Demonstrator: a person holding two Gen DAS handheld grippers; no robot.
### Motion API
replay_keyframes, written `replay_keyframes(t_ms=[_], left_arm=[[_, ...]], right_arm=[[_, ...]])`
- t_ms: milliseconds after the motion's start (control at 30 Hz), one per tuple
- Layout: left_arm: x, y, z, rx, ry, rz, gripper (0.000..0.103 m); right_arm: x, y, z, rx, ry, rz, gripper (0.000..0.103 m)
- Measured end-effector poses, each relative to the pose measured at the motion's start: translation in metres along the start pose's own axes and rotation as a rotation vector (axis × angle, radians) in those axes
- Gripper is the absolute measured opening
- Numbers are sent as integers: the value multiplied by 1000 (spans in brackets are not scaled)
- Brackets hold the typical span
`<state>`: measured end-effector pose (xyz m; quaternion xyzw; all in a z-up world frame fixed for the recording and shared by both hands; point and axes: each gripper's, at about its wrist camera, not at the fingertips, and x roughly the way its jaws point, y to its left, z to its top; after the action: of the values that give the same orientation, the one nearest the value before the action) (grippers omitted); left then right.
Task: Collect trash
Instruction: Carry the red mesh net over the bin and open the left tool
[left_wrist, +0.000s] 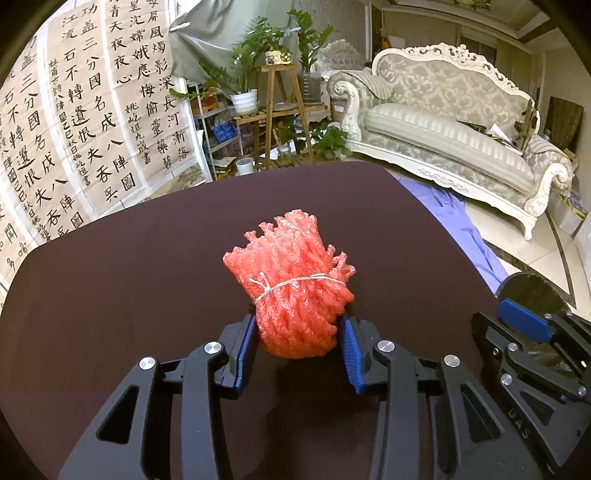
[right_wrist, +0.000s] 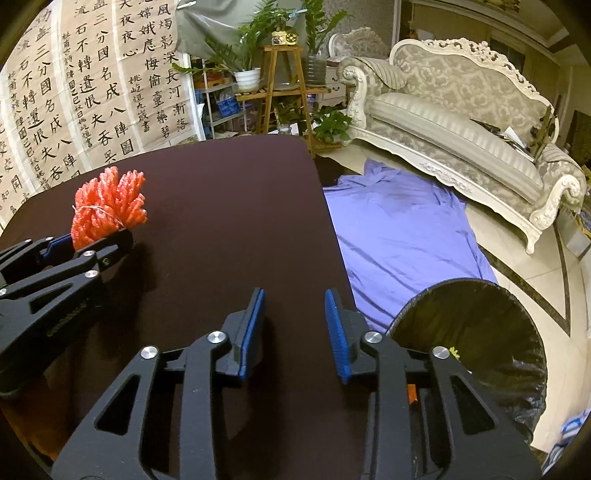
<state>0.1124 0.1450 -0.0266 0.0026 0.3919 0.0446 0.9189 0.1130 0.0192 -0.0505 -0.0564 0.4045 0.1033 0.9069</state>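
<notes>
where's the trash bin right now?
The trash bin sits on the floor off the table's right edge, lower right in the right wrist view, beside the purple cloth and just right of the right tool.

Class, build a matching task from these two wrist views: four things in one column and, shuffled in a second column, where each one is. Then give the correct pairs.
Things
1. red foam net bundle
2. purple cloth
3. black-lined trash bin
4. white flowerpot

Places
A. spread on the floor before the sofa
B. on the plant shelf at the back
C. between the left gripper's pads, on the dark table
D. beside the table's right edge, near the right gripper

Pairs: 1-C, 2-A, 3-D, 4-B
</notes>
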Motion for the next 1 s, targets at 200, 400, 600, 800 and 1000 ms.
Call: replay_keyframes(t_ms=[200,400,600,800,1000], left_arm=[[-17,-8,-9,4,-14,-21,40],[-31,-22,-22,7,-17,-54,40],[-46,-49,-34,34,-29,-92,40],[-55,-80,-38,70,-43,-128,40],[-60,-113,-44,112,-52,-161,40]], right_arm=[[-16,-5,-14,13,-14,-7,26],[-34,-17,-30,31,-32,-22,25],[-53,-37,-49,63,-50,-50,25],[-69,-65,-64,102,-68,-89,25],[-83,-96,-77,156,-86,-137,25]])
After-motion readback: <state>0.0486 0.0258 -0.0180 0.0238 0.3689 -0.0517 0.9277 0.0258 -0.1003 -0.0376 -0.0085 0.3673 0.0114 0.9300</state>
